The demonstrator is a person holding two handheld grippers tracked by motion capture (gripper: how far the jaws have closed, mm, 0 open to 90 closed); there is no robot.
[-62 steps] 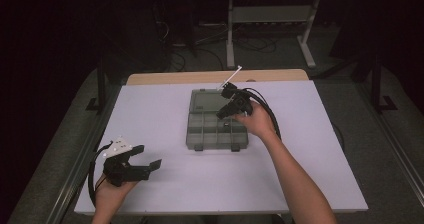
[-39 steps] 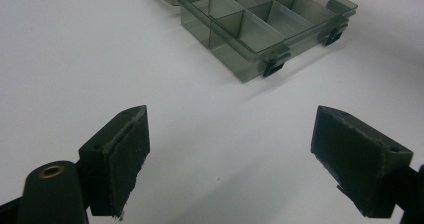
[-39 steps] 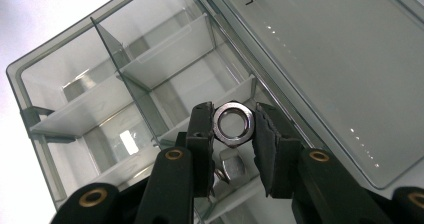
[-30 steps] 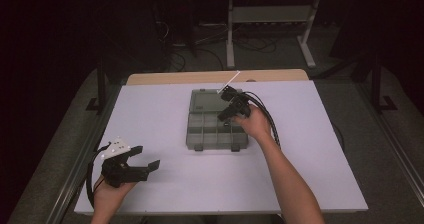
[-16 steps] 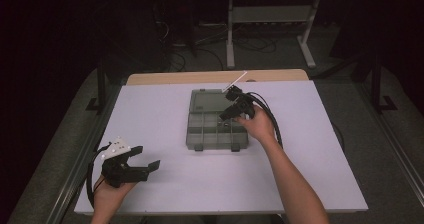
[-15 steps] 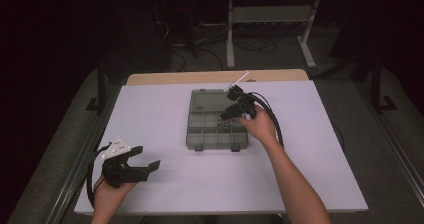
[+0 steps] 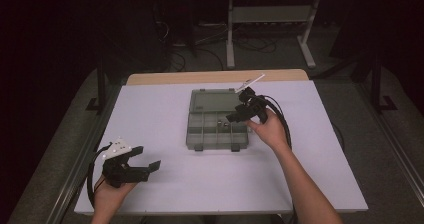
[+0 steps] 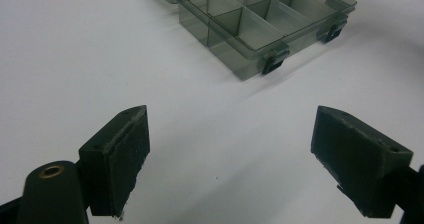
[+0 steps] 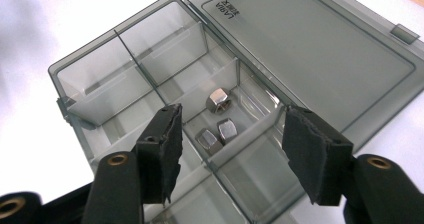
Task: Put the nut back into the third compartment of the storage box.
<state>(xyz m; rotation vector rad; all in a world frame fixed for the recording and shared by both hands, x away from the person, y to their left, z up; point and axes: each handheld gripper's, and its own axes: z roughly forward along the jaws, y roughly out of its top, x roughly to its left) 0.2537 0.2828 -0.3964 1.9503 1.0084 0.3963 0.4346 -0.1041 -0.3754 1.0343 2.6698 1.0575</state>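
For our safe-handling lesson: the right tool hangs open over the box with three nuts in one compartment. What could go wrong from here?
1. The right tool has just been opening, with nothing between its pads; dipping back down, it might knock the three nuts about.
2. Its pads straddle thin dividers; a bump could shove the box across the table.
3. The open lid lies flat behind the box; a careless reach may strain its hinge.
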